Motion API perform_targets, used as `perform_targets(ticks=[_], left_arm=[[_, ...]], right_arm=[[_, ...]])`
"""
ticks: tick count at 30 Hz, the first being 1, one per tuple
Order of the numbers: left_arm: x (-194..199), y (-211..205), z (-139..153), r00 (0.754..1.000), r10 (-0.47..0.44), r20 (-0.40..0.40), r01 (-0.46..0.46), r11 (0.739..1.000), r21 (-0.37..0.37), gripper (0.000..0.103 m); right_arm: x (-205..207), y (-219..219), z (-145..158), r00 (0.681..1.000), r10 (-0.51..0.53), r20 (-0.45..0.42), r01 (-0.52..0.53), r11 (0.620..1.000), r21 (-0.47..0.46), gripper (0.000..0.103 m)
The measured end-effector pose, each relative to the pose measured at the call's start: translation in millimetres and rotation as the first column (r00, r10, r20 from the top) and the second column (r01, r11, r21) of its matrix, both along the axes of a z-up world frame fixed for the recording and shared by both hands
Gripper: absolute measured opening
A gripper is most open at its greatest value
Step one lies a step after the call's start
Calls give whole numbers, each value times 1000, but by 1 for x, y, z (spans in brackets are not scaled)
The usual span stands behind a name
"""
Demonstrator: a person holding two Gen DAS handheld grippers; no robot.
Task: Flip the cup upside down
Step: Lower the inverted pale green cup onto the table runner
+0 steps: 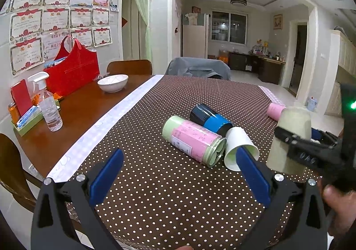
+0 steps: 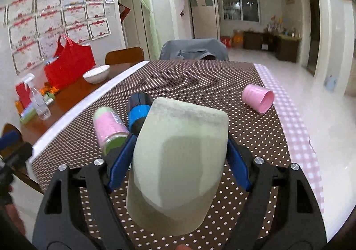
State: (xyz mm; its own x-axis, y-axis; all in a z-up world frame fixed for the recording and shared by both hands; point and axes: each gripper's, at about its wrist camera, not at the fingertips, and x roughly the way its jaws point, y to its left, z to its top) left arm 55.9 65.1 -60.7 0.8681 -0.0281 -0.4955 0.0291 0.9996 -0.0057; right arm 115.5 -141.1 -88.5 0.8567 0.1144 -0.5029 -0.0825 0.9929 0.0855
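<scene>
My right gripper (image 2: 180,150) is shut on a pale green cup (image 2: 178,161), held upside down with its closed base up and its wide rim low, at or just above the dotted tablecloth (image 2: 200,76). The same cup (image 1: 291,136) shows at the right of the left wrist view, with the right gripper (image 1: 311,145) clamped around it. My left gripper (image 1: 178,170) is open and empty above the cloth, short of the lying cans. A white paper cup (image 1: 240,147) lies on its side behind my left gripper's right finger. A pink cup (image 2: 258,97) lies on its side at the far right.
A pink-and-green can (image 1: 193,138) and a blue-and-black can (image 1: 210,119) lie on their sides mid-table. A white bowl (image 1: 113,82), spray bottle (image 1: 47,105), red bag (image 1: 72,72) and a green tray (image 1: 26,124) stand on the bare wood at the left. Chairs (image 1: 198,67) stand behind the table.
</scene>
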Motion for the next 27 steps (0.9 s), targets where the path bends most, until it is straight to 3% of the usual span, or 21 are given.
perform_targets(ticks=[11, 27], left_arm=[[2, 12, 0, 1000, 19, 4, -19, 1000, -18, 99], [2, 14, -1, 1000, 18, 2, -18, 1000, -19, 99]], right_arm=[[11, 8, -27, 999, -50, 9, 50, 994, -97, 76], [4, 20, -32, 1000, -13, -13, 12, 997, -82, 78]])
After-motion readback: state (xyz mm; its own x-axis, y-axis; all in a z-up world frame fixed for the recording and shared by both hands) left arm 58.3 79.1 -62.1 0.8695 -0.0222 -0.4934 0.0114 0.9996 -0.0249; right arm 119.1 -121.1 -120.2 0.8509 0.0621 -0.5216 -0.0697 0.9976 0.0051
